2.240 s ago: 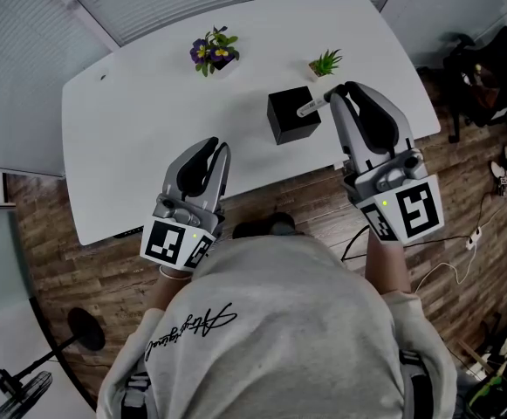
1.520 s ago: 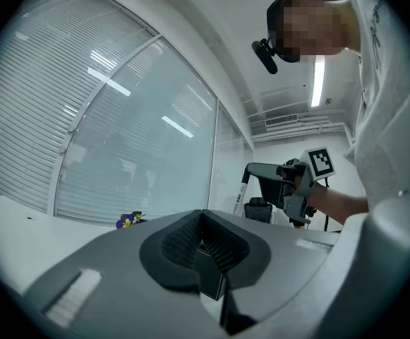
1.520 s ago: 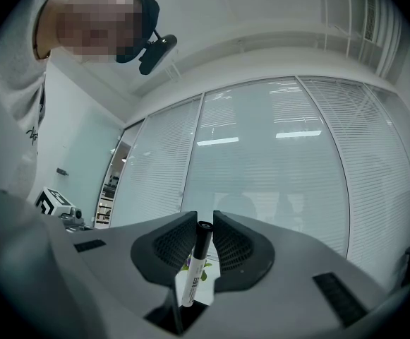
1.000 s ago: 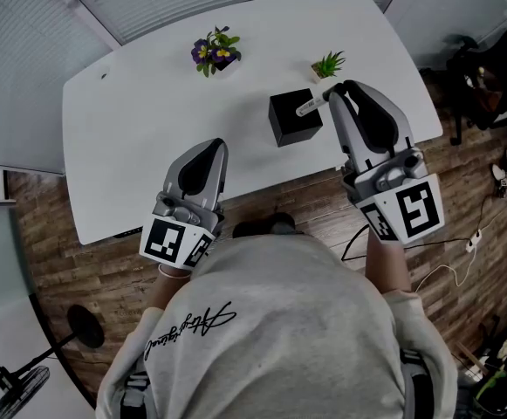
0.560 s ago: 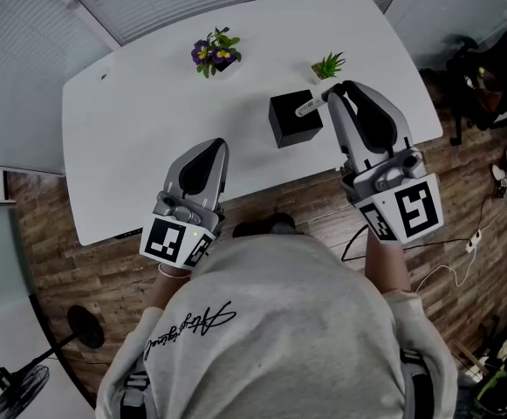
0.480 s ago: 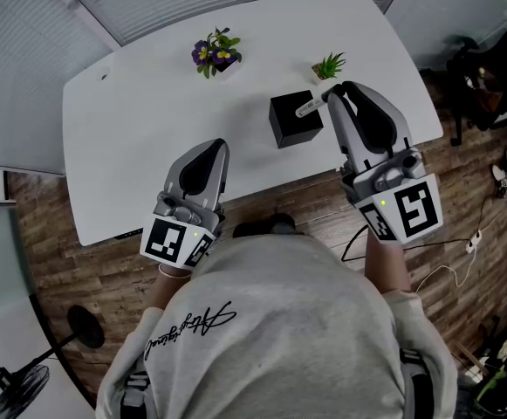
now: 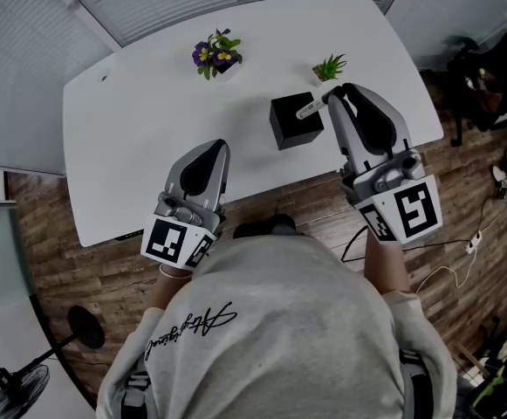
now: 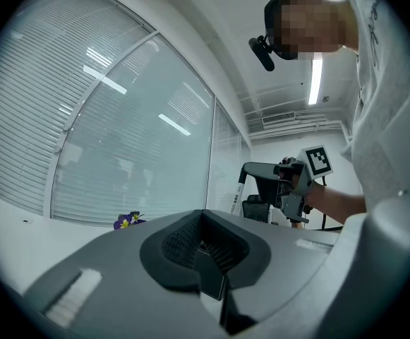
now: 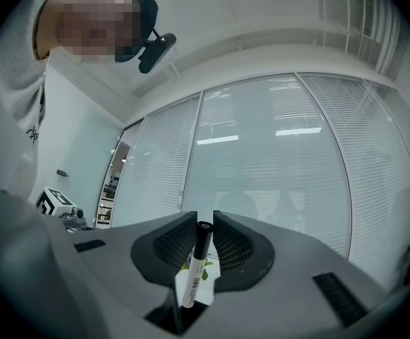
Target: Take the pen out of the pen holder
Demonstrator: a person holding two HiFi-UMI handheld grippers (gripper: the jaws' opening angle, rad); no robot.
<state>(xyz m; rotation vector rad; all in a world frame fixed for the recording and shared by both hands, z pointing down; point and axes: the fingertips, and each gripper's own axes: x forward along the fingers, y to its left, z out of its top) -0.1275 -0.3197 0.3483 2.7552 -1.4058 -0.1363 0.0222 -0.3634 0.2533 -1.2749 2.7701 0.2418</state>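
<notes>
Over the white table (image 7: 148,103), toward its near right side, everything is being decided. The right gripper (image 7: 331,95) is held almost level, its tips just right of the holder (image 7: 291,120) and a little above it. The left gripper (image 7: 221,147) is parked well apart over the near edge, its jaws pressed together on nothing, so it can be counted out; the right is plainly the nearer hand. The black holder is seen standing square on the table, touching nothing but the pen (image 7: 309,106). That pen is pinched between the right jaws close to its capped end; the jaws are neither spread nor fully shut, since the barrel is wedged between the pads. In the right gripper view the pen is shown nearly upright with a slight lean, cap at the fingertips and barrel running down and away. In the head view its long axis is laid slantwise, from the holder's far right corner up to the tips. The lower end appears to sit at the rim, though whether it has cleared cannot be told. A pull along that slant, up and to the right, is judged to be what is called for.
</notes>
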